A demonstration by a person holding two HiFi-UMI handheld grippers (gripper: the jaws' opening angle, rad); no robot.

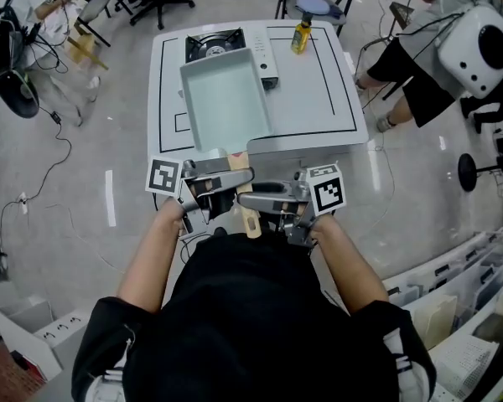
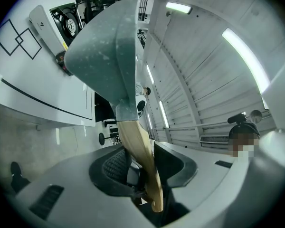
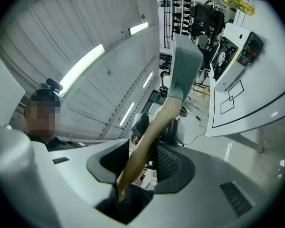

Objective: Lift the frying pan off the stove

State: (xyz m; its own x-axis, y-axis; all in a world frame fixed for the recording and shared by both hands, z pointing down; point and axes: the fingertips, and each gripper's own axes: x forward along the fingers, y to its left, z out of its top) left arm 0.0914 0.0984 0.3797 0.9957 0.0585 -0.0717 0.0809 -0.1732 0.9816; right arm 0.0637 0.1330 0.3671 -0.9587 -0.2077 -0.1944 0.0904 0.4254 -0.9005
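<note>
- The pan [image 1: 225, 99], a pale rectangular one, is held in the air over the left half of the table [image 1: 318, 99]. Its long side runs from the near edge toward the far edge.
- Its wooden handle [image 1: 240, 159] sticks out past the near edge toward the person.
- The stove [image 1: 214, 42] sits at the table's far-left corner. From the head view the pan's far end overlaps the stove's near side. In both gripper views the pan [image 2: 99, 51] [image 3: 185, 65] hangs clear of the stove [image 2: 66, 20] [image 3: 232, 51], with its underside in sight.
- The left gripper [image 1: 239, 178] comes in from the left and is clenched on the handle. In its own view the wood [image 2: 137, 146] is pinched between the ribbed pads of the gripper [image 2: 142, 167].
- The right gripper [image 1: 250, 199] comes in from the right, just nearer the person than the left one. It also grasps the handle. In its own view the wood [image 3: 149, 137] runs between the jaws of the gripper [image 3: 145, 163] and lies against both.
- A yellow bottle [image 1: 300, 36] stands near the table's far edge, right of the stove.
- Black outlines are marked on the tabletop.
</note>
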